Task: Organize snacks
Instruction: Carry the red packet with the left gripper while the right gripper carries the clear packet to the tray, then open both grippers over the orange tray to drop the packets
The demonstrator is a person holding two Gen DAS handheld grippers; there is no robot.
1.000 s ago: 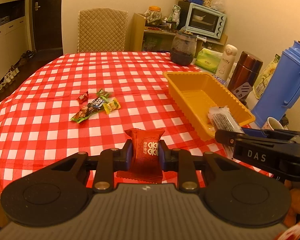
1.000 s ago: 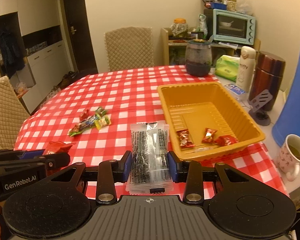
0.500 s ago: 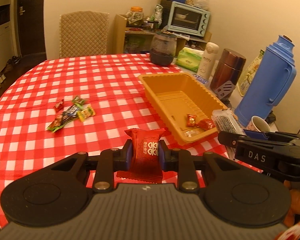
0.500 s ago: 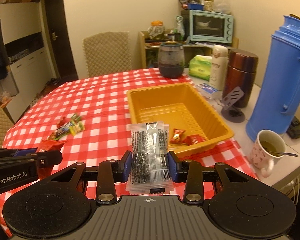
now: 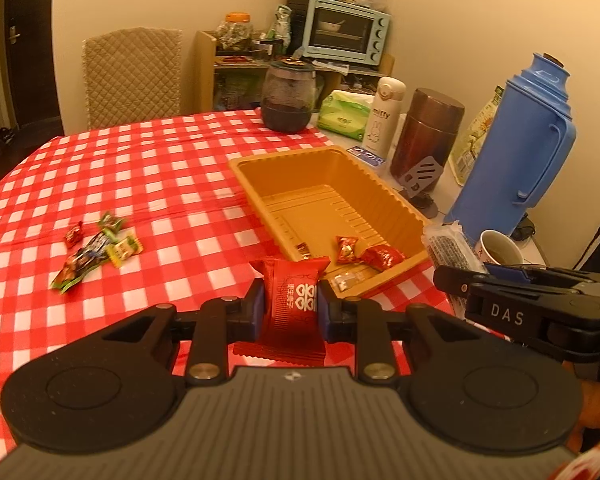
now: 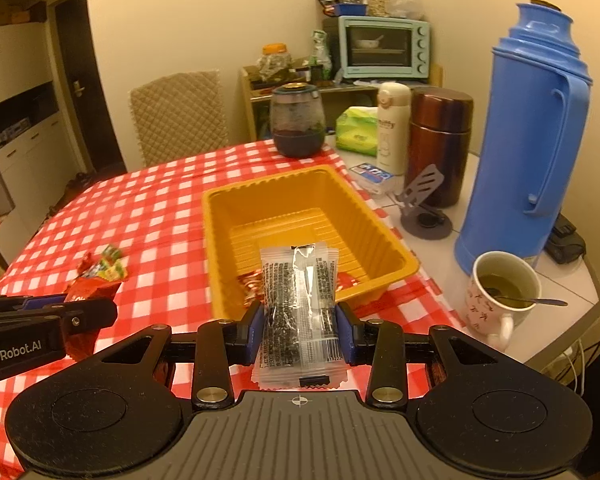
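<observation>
My left gripper (image 5: 291,307) is shut on a red snack packet (image 5: 290,300), held above the checked tablecloth just in front of the near left corner of the orange tray (image 5: 260,188). My right gripper (image 6: 300,322) is shut on a clear packet of dark snack (image 6: 298,300), held over the tray's (image 6: 220,240) near edge. A few red-wrapped sweets (image 5: 380,256) lie in the tray's near end. The right gripper (image 5: 452,276) with its clear packet shows at the right of the left wrist view. The left gripper (image 6: 100,312) shows at the left of the right wrist view.
Several loose sweets (image 5: 96,250) lie on the cloth to the left of the tray. A blue thermos (image 6: 532,132), a mug with a spoon (image 6: 500,292), a brown flask (image 6: 440,144), a white bottle (image 6: 392,128) and a dark jar (image 6: 298,120) stand right of and behind the tray.
Both grippers have moved right toward the tray, each still holding its packet. The tray now lies closer and more centred in both views, and the thermos has come into fuller view.
</observation>
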